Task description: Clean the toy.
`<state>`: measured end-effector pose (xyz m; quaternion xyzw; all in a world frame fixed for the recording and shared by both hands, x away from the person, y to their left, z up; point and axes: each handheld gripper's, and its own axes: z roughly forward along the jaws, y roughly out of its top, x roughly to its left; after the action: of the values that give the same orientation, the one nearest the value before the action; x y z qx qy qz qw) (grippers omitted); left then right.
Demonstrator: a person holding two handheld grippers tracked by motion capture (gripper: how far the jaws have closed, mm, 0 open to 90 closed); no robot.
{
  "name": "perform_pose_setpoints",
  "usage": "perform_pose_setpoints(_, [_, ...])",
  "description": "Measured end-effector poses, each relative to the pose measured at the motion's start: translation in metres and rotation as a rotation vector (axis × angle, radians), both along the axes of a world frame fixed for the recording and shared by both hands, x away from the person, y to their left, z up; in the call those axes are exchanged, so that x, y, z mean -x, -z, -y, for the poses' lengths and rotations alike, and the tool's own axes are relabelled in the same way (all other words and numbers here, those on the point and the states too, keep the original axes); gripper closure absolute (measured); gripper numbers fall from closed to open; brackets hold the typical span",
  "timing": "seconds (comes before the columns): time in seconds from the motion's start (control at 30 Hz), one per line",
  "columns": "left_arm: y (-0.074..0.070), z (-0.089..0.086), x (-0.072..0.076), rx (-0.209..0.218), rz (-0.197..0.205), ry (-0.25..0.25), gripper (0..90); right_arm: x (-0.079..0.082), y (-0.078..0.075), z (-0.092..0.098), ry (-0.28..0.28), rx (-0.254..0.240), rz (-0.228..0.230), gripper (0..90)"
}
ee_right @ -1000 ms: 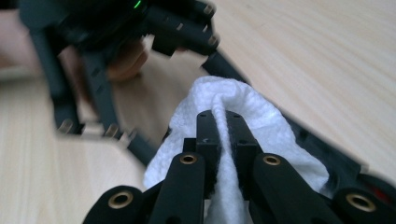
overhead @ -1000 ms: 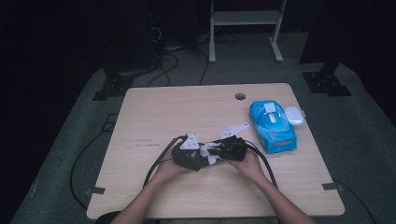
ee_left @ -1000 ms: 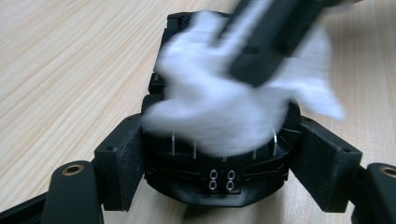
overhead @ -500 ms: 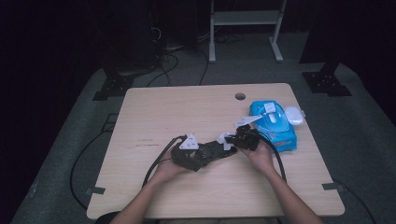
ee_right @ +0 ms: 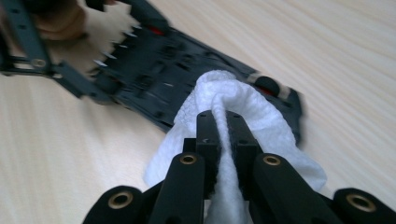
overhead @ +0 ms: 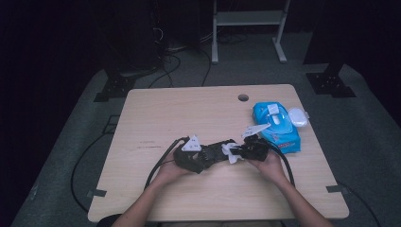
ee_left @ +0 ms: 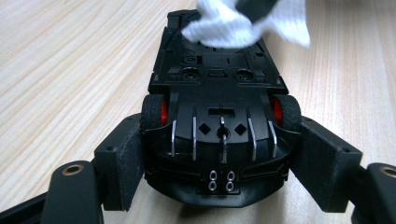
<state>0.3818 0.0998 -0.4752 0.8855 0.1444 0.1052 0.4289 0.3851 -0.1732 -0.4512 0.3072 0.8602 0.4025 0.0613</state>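
I'm holding the car (ee_left: 217,126) upside down over mid-table in the left gripper (ee_left: 217,154), while the right gripper (ee_right: 223,135), clenching a wipe (ee_right: 243,116), is rubbing its underside; wiping is underway, not finished.

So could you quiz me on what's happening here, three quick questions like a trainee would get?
1. True or false: the toy car lies with its underside facing up.
2. What does the right gripper pinch? A) a sponge B) a white wipe C) a cable
3. Where on the table is the blue wipes pack: at the person's left or right?

Key:
1. True; the left gripper clamps the car's rear, chassis up.
2. B, the white wipe, pressed on the car.
3. Right.
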Motion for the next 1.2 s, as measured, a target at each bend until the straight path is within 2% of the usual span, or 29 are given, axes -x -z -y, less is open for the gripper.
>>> perform_pose_setpoints(0.1, [0.0,-0.001,-0.001,0.001,-0.007,0.0,24.6,0.001,-0.001,-0.006,-0.016,0.009,0.007,84.8])
perform_pose_setpoints(0.23, [-0.001,-0.001,-0.002,-0.006,-0.005,0.005,24.5,-0.002,0.001,0.002,-0.008,-0.015,-0.028,84.8])
perform_pose_setpoints(0.37, [-0.001,-0.002,-0.003,0.006,-0.021,-0.004,24.1,0.001,0.001,0.0,-0.022,-0.003,-0.015,84.8])
perform_pose_setpoints(0.53, [-0.002,-0.006,-0.005,0.033,-0.079,-0.012,18.9,0.003,0.006,0.002,-0.03,-0.04,-0.005,84.9])
perform_pose_setpoints(0.7, [-0.002,-0.01,-0.008,0.083,-0.133,-0.023,17.1,0.008,0.008,0.003,-0.036,-0.051,0.003,84.9])
perform_pose_setpoints(0.97, [-0.001,-0.015,-0.013,0.128,-0.199,-0.049,16.7,0.01,0.009,0.003,-0.043,-0.047,0.016,85.2])
perform_pose_setpoints(1.1, [0.001,-0.016,-0.019,0.158,-0.256,-0.067,16.4,0.012,0.011,0.003,-0.051,-0.055,0.029,85.4])
perform_pose_setpoints(1.2, [0.001,-0.015,-0.023,0.152,-0.298,-0.071,16.0,0.013,0.012,0.004,-0.054,-0.057,0.039,85.5])
